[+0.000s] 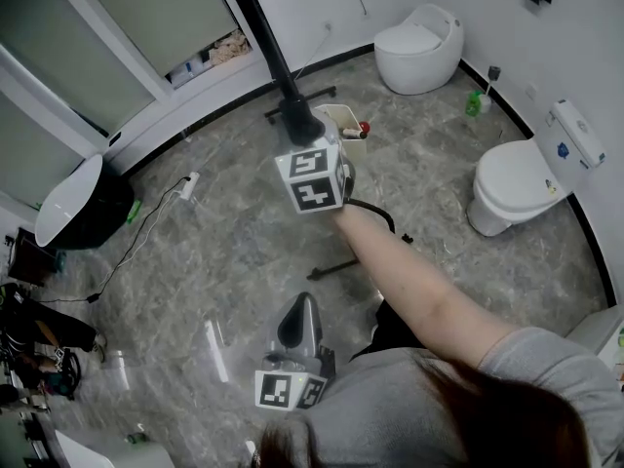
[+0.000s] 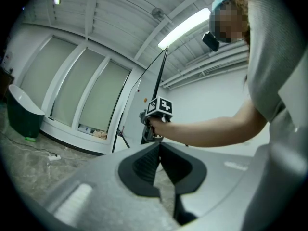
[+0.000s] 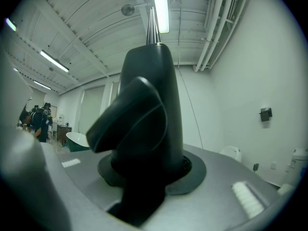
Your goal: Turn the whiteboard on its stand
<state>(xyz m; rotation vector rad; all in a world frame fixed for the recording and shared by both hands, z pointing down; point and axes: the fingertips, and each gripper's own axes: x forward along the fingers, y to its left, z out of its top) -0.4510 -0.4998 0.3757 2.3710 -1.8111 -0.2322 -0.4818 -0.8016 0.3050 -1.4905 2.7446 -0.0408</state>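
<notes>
**Gripping sorted, now for the actual turn**

Right gripper [image 1: 300, 130] is clamped on the black edge piece of the whiteboard [image 1: 261, 27]. Its own view is basically filled w/ that black part between the jaws. From above the board shows edge-on, running up and away from the hand, w/ the stand's black foot [image 1: 336, 268] on the marble floor below. Left gripper [image 1: 303, 305] hangs near the body, jaws together, nothing in them afaict.

Imo this is the turning step itself: grip's on, board needs swinging round. Next move prob wants a steady sideways sweep w/o the edge slipping out, and an eye on the feet so they don't skid.

Containers: small cream bin [image 1: 336, 115] right by the stand, something red-topped [image 1: 364, 128] poking out, can't tell what. Green tub [image 1: 68, 198] off to the left looks empty.
</notes>
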